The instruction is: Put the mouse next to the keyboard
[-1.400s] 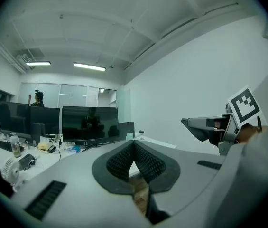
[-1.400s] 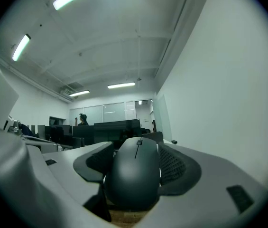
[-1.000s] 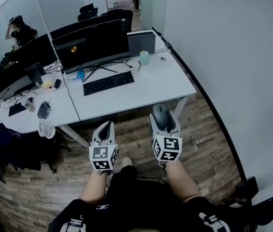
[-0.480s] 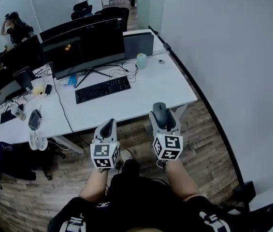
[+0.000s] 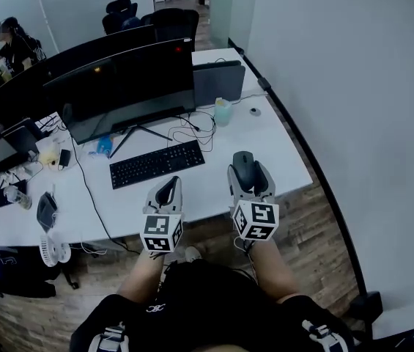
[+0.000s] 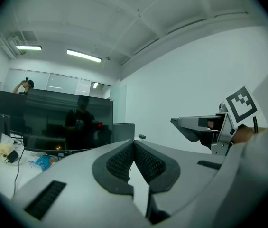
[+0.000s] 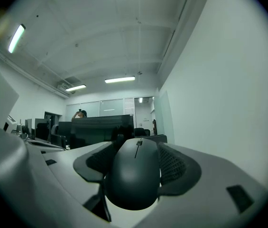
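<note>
A black mouse (image 5: 242, 164) sits between the jaws of my right gripper (image 5: 246, 176), which is shut on it above the front edge of the white desk (image 5: 269, 149). In the right gripper view the mouse (image 7: 135, 175) fills the space between the ribbed pads (image 7: 174, 166). The black keyboard (image 5: 157, 164) lies on the desk to the left of the mouse, in front of a wide dark monitor (image 5: 122, 86). My left gripper (image 5: 167, 191) is shut and holds nothing, just below the keyboard's right end; its pads (image 6: 119, 159) meet at the tip.
Behind the keyboard are tangled cables (image 5: 192, 127), a pale green cup (image 5: 223, 111), a small round object (image 5: 255, 111) and a grey box (image 5: 218, 83). A wall runs along the right. More desks, monitors and a person (image 5: 12, 46) are at the left.
The desk has drawn nearer in the head view. Both grippers have gone from over the wooden floor to the desk's front edge, the mouse still gripped in the right one.
</note>
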`<state>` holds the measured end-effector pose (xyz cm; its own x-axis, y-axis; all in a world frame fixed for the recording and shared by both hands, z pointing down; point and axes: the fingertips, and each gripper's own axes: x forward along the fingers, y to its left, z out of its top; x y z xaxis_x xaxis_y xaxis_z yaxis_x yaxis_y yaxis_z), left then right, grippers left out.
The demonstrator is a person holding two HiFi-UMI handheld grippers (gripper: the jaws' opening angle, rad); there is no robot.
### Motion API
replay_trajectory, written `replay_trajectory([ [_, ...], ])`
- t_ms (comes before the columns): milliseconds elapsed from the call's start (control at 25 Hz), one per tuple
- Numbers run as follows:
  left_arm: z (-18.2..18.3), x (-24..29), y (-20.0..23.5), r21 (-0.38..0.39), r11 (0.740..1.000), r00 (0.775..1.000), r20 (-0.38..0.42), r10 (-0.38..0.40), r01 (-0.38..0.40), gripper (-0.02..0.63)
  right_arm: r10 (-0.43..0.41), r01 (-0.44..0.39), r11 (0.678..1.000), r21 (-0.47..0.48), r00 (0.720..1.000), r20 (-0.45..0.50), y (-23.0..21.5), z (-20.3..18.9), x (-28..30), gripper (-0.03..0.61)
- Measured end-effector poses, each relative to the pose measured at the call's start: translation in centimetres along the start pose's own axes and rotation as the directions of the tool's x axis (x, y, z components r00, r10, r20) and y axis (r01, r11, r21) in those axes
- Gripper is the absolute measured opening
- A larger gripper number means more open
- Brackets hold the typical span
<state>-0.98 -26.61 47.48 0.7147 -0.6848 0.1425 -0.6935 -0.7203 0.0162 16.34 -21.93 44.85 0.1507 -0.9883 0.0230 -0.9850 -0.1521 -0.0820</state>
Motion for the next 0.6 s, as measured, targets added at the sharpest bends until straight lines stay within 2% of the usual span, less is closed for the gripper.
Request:
replay_trajectory([
  [240, 0.2, 5.9, 4.5, 0.007, 1.000, 0.999, -0.036, -0.014, 0.014, 0.012, -0.011, 0.011, 1.000, 0.015, 0.999, -0.030, -0.4, -0.9, 8.4, 0.311],
  [600, -0.6, 9.1, 8.0, -0.037, 0.997, 0.995, -0.071, 0.071, -0.074, 0.012, 0.066, -0.066, 0.998, -0.002, 0.995, -0.072, -1.0, -2.6, 15.3, 0.311],
])
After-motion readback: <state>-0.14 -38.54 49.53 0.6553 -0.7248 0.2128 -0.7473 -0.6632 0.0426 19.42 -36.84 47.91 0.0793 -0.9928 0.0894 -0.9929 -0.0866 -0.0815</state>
